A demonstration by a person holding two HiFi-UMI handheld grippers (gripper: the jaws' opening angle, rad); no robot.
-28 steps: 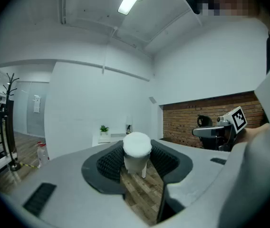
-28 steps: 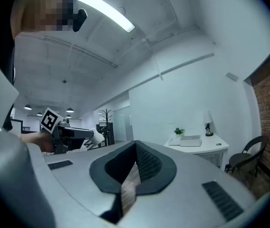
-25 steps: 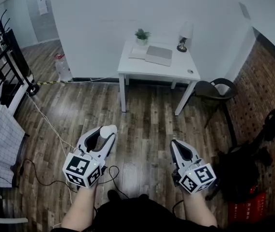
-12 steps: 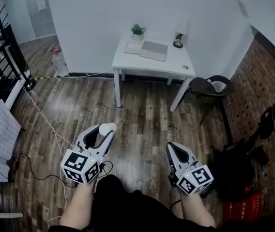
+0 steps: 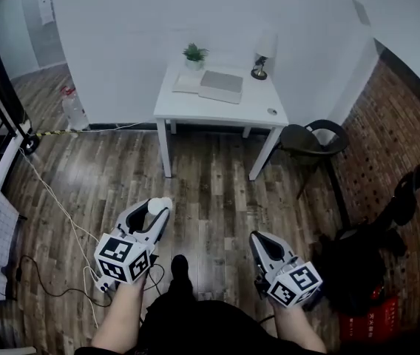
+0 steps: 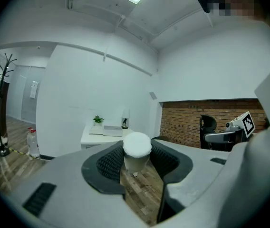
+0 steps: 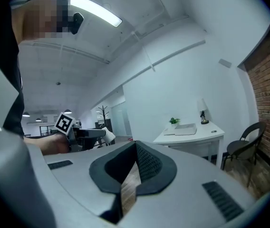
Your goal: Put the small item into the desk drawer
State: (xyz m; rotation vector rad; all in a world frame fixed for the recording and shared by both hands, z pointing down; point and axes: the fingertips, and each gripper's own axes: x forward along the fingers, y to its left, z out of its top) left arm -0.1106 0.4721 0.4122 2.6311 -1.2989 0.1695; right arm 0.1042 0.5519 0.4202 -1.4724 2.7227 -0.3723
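Note:
My left gripper (image 5: 156, 214) is shut on a small white round-topped item (image 5: 158, 205), held at about waist height over the wooden floor. In the left gripper view the item (image 6: 136, 151) sits pinched between the dark pads of the left gripper (image 6: 136, 161). My right gripper (image 5: 257, 237) is shut with nothing in it; its jaws meet in the right gripper view (image 7: 134, 147). The white desk (image 5: 217, 108) stands ahead against the wall, some way beyond both grippers. I cannot make out a drawer on it from here.
On the desk are a potted plant (image 5: 193, 53), a grey laptop (image 5: 221, 86) and a lamp (image 5: 260, 52). A dark chair (image 5: 310, 140) stands right of the desk, a black bag (image 5: 358, 261) by the brick wall. Cables (image 5: 55, 198) trail over the floor at left.
The desk has drifted left and slightly nearer in the head view as the person steps forward. Both grippers sit lower in the view; the left still holds the white item.

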